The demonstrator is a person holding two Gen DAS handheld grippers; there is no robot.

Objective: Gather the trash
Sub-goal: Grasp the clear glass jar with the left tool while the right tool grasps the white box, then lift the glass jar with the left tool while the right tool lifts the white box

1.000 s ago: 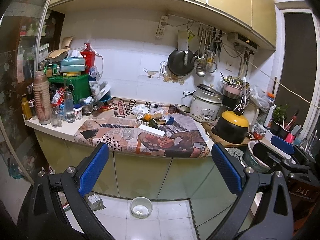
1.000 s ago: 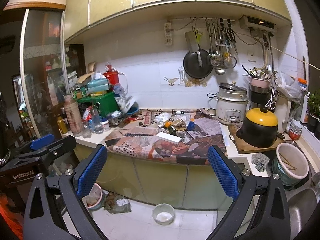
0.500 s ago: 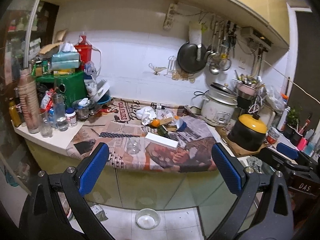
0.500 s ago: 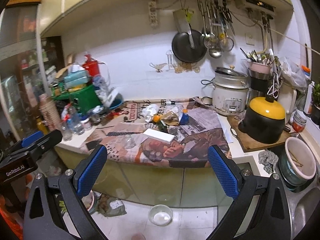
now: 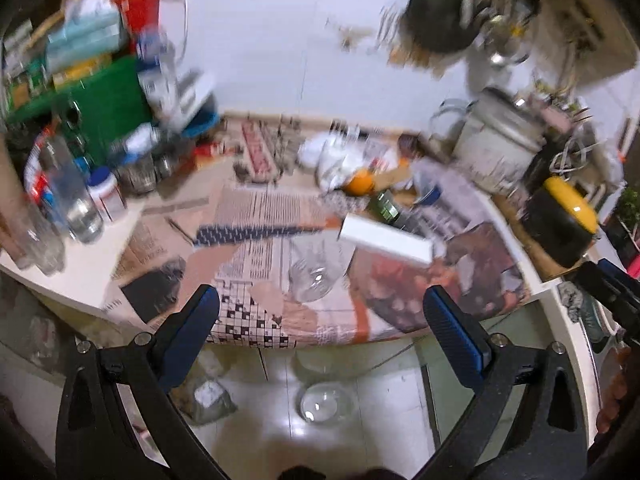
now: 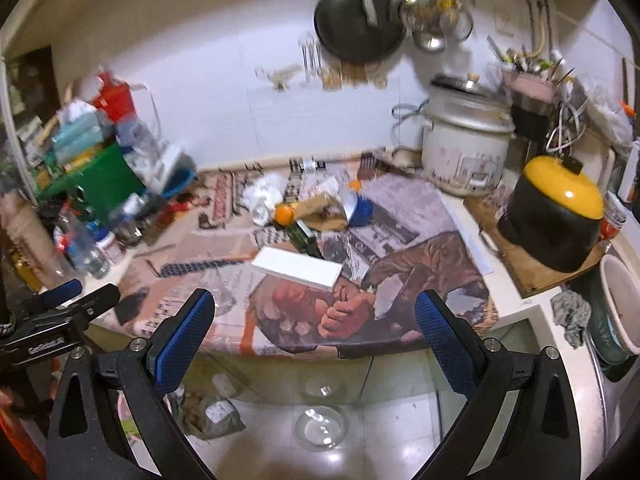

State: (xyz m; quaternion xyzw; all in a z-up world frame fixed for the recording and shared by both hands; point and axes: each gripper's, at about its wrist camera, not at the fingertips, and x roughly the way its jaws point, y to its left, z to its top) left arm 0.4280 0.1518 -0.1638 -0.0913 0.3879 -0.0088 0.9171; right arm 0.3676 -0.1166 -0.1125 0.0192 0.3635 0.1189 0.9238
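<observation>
Long white cardboard box [image 6: 297, 273] lies on newspaper-covered desk [image 6: 420, 256], orange [image 6: 285, 213] at 12 o'clock; left gripper [image 5: 320, 320] and right gripper [image 6: 316, 320] spread, empty.

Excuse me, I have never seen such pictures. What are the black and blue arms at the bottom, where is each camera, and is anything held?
No robot: a person carries one claw in each hand, with a camera looking along its fingers. The left claw and right claw are both open and hold nothing. Both face a counter covered in newspaper. On it lie a white box, an orange, crumpled white paper and a clear glass. A rice cooker stands behind.
</observation>
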